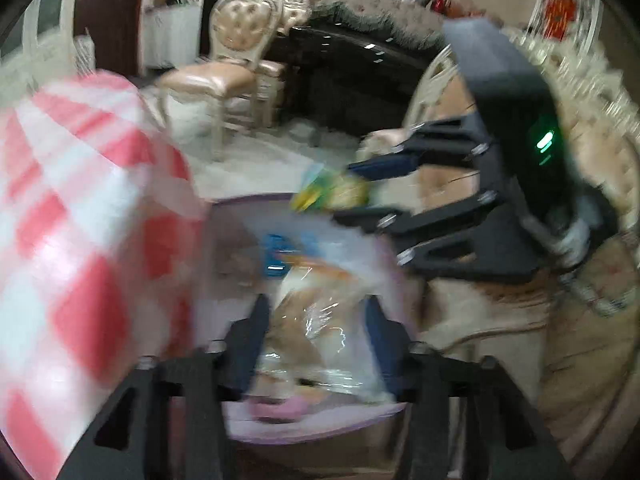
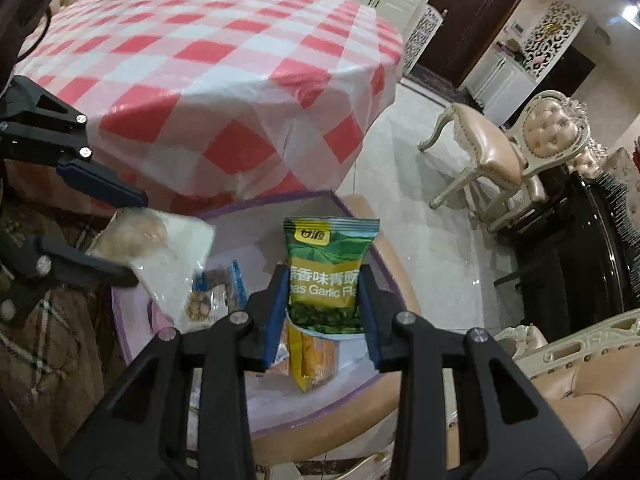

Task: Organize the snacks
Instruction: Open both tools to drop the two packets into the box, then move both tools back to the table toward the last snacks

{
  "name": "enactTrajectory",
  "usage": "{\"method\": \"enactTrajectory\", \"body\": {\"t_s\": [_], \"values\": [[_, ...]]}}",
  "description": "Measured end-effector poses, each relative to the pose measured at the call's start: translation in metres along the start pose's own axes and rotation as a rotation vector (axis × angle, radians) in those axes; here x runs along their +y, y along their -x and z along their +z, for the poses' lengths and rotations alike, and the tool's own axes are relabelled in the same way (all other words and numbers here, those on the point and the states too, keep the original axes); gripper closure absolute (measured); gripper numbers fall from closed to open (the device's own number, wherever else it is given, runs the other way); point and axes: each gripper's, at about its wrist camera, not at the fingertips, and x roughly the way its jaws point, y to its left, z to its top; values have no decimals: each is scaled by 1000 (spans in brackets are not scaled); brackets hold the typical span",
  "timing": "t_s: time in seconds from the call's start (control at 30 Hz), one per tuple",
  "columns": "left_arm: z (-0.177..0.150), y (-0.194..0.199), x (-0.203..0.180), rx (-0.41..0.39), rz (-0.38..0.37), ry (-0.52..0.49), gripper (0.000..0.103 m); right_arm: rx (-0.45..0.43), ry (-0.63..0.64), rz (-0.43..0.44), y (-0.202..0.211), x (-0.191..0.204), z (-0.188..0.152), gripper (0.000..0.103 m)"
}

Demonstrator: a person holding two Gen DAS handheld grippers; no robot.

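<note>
Both claws: black frames, silver screws, blue pads (image 2: 275,312); left w/ green LED.

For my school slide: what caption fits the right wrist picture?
Right gripper holds a green pea packet over a purple-rimmed box, while the left gripper brings a clear bread packet.

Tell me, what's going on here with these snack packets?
A person is sorting snacks using a hand-held gripper in each hand. The right hand-held gripper has a green pea packet between its fingers above a lilac box beside the checked table. The left hand-held gripper has a clear pastry packet between its wider-set fingers over the same box, which already contains a few snacks.
</note>
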Motion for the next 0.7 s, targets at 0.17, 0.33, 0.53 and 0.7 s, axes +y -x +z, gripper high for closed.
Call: {"method": "enactTrajectory", "body": {"t_s": [0.17, 0.33, 0.53, 0.7], "values": [[-9, 27, 18, -61, -25, 66, 26, 5, -45, -76, -1, -9, 1, 46], [-16, 110, 75, -289, 50, 162, 20, -276, -262, -17, 36, -25, 44, 34], [-31, 186, 188, -358, 417, 349, 17, -454, -423, 274, 18, 22, 158, 17], [-58, 242, 315, -303, 876, 514, 17, -381, -393, 393, -36, 88, 266, 17]]}}
